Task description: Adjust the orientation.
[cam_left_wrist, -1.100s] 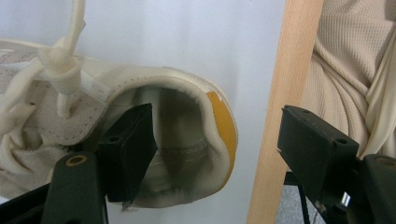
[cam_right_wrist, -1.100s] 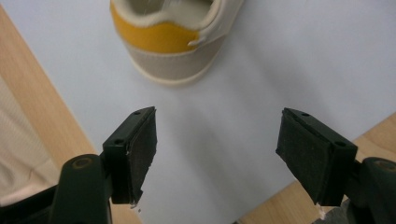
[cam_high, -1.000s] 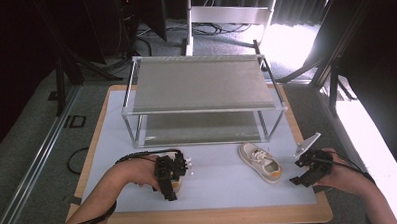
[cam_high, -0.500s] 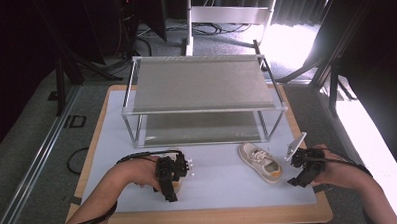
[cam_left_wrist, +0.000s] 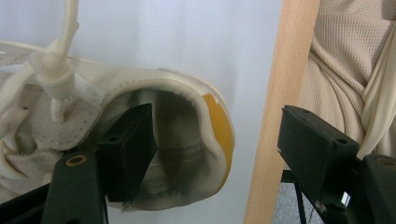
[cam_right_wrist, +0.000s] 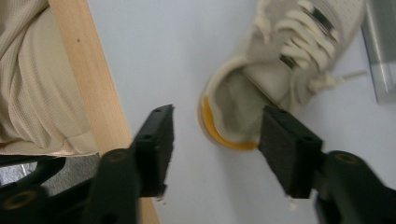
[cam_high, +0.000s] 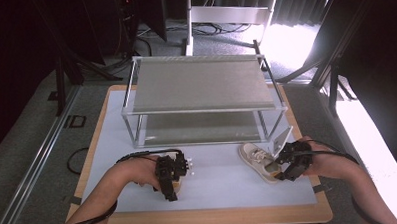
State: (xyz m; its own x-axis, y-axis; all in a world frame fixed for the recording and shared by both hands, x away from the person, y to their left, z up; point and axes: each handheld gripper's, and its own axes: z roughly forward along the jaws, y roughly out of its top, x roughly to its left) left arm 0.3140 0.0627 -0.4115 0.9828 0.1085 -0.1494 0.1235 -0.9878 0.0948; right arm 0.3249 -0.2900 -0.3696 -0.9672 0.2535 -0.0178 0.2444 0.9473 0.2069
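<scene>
**Inspector:** Layout, largest first?

**Assessor:** The table [cam_high: 102,145] carries a two-tier rack [cam_high: 200,84]; the right shoe [cam_high: 253,157] lies in front of it, long axis diagonal, toe toward the rack, heel toward the person; the left shoe [cam_left_wrist: 205,116] sits near the front edge, heel toward that edge.

**Inspector:** Jaws?

**Assessor:** The left gripper [cam_left_wrist: 217,126] is open, one jaw inside the heel opening, one well outside; the right gripper [cam_right_wrist: 219,123] has just been closing, hovering over its heel, gripping nothing.

**Inspector:** Recommendation?

**Assessor:** Straddle each heel collar squarely; close firmly before lifting.
</scene>
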